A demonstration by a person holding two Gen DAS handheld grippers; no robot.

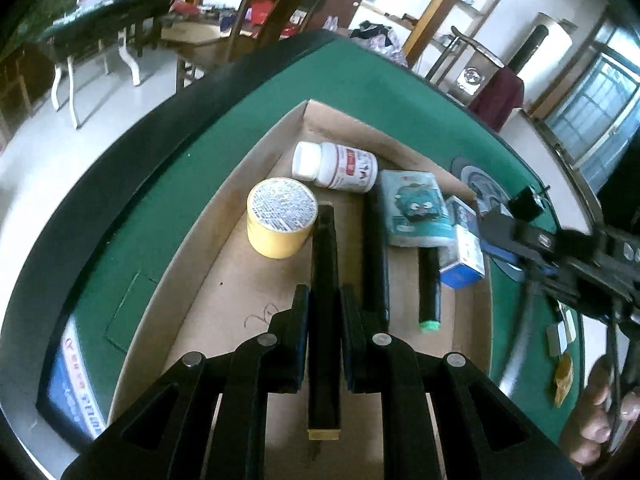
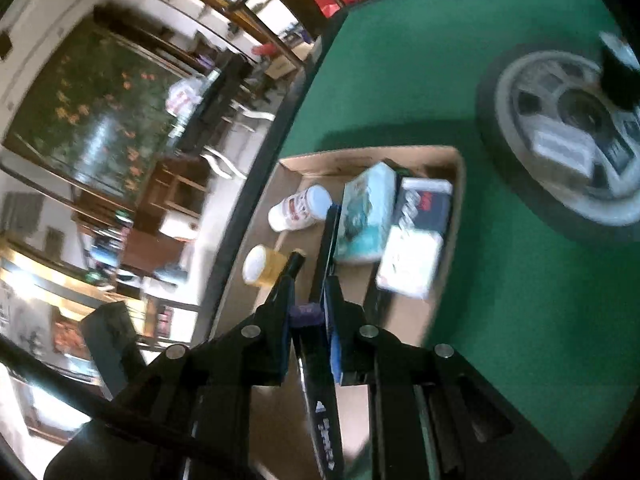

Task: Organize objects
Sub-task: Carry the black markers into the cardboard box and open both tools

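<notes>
Only the left view shows a green-capped marker (image 1: 429, 295) in the box (image 1: 224, 216).

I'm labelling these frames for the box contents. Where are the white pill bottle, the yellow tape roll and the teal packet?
white pill bottle (image 1: 335, 165), left wrist view, on its labelled side.
yellow tape roll (image 1: 281, 203), left wrist view, on its flat printed top.
teal packet (image 1: 416, 206), left wrist view, on the printed face.
</notes>
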